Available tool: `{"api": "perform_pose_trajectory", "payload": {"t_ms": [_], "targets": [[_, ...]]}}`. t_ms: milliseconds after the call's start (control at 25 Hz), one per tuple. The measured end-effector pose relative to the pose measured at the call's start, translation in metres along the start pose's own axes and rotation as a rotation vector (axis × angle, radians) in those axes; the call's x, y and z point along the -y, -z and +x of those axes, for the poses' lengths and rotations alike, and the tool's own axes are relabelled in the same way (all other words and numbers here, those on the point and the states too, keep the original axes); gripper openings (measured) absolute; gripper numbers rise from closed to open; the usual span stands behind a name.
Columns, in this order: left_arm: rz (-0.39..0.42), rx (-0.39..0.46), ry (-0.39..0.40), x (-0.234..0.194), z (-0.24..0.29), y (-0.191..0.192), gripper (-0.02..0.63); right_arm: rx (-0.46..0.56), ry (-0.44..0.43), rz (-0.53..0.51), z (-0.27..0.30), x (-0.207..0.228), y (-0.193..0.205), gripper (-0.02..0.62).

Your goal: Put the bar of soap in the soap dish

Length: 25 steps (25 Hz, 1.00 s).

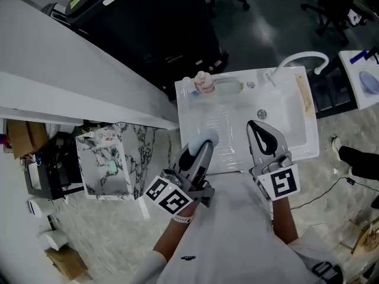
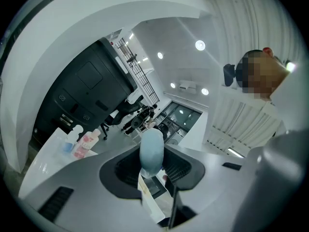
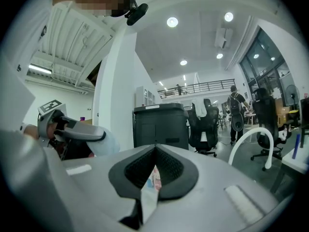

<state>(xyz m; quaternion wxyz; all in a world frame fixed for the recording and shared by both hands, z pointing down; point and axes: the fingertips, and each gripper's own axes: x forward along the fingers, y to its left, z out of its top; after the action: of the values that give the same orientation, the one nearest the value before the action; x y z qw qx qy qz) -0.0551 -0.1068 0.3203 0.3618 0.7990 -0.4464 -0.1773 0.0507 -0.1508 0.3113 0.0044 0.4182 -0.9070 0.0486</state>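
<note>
One bar of soap point(image 1: 208, 138), pale blue, is found clamped upright between the jaws of the left gripper point(image 1: 205, 145). The jaws are held partly apart by it, and it is carried above the front left part of the sink point(image 1: 290, 120). No contact between soap and sink is seen.

The right gripper point(image 1: 255, 125) is held over the front of the sink, near its drain point(image 1: 261, 114). Its jaws are closed together and nothing is gripped.

Two bottles point(image 1: 203, 83), one pink and one blue, are counted on the sink's back left rim. One pale translucent object point(image 1: 228, 86) lies just beside them, too blurred to be identified. One curved white faucet point(image 1: 303, 57) is mounted at the sink's back right.
</note>
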Motion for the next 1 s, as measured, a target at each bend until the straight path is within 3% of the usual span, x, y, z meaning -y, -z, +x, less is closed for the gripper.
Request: {"api": "perform_pose_trajectory", "payload": {"t_ms": [360,1000], "targets": [[-0.061,-0.026,0.024,-0.02,0.024,0.007,0.126,-0.063,0.03,-0.041,-0.006,0.005,0.011,-0.002],[-0.155,-0.076,0.004,-0.091,0.083,0.029,0.126,-0.123,0.097,-0.013,0.02,0.022,0.039,-0.002]]}}
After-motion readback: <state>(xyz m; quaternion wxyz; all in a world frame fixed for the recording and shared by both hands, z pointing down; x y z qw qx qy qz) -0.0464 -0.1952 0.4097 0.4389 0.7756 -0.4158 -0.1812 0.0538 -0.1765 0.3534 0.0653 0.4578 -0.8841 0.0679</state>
